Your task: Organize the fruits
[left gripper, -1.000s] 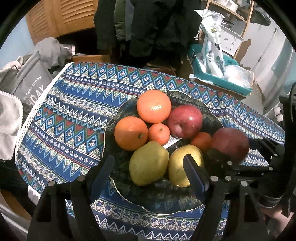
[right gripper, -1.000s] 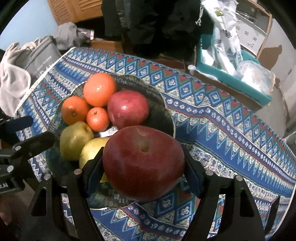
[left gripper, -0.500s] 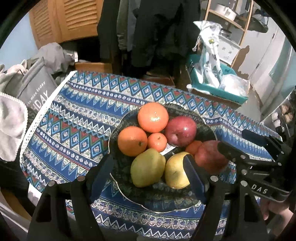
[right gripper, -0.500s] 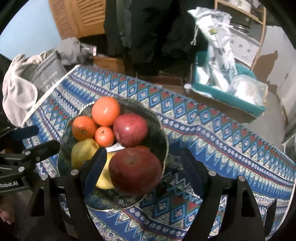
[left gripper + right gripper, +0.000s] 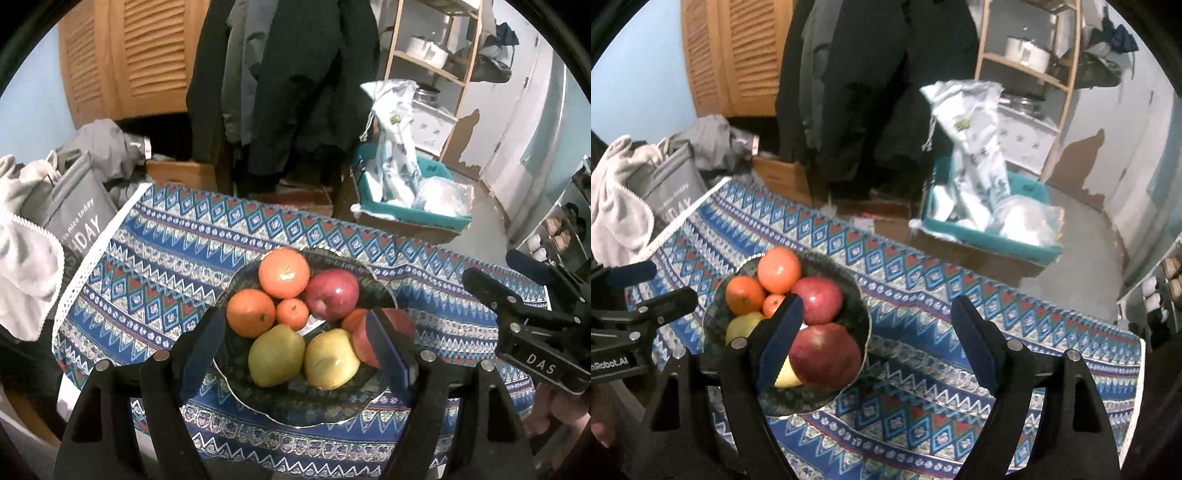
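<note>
Now we hold both the left gripper (image 5: 295,354) and the right gripper (image 5: 877,338) spread and empty above the table, since every fruit, the big red apple (image 5: 825,354) included, sits heaped in the dark bowl (image 5: 858,299).

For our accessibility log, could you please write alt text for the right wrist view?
The open, empty right gripper hovers above a dark bowl of fruit: two red apples, oranges and yellow pears. The bowl sits on a blue patterned tablecloth, with the left gripper at the left edge.
</note>
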Available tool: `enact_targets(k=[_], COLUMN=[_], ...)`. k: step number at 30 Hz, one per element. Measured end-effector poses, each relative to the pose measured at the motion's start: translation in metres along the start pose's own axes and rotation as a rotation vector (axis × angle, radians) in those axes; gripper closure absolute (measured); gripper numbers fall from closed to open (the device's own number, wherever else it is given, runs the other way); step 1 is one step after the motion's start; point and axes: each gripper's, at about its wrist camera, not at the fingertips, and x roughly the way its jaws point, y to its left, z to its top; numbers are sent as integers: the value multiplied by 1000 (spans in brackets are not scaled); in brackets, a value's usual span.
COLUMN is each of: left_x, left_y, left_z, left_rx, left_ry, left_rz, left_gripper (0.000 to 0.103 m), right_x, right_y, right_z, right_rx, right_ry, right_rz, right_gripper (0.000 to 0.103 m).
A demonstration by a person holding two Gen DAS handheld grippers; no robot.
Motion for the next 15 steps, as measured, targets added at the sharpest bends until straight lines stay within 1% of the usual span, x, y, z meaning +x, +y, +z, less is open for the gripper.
enact_targets(k=[8, 11, 15], left_x=[-33, -46, -61], left_y=[-15, -21, -28], left_z=[9, 12, 17], left_rx=[30, 39, 48], left_ry=[-88, -126, -163], left_rz=[0, -4, -4], left_gripper=[20, 17, 16], right_x=[-38, -53, -73], right_y=[-15, -20, -26], right_z=[10, 12, 14], right_rx=[41, 49, 60], right_ry=[-74, -109, -151], right_rz=[-33, -51, -78], right_gripper=[21, 21, 21])
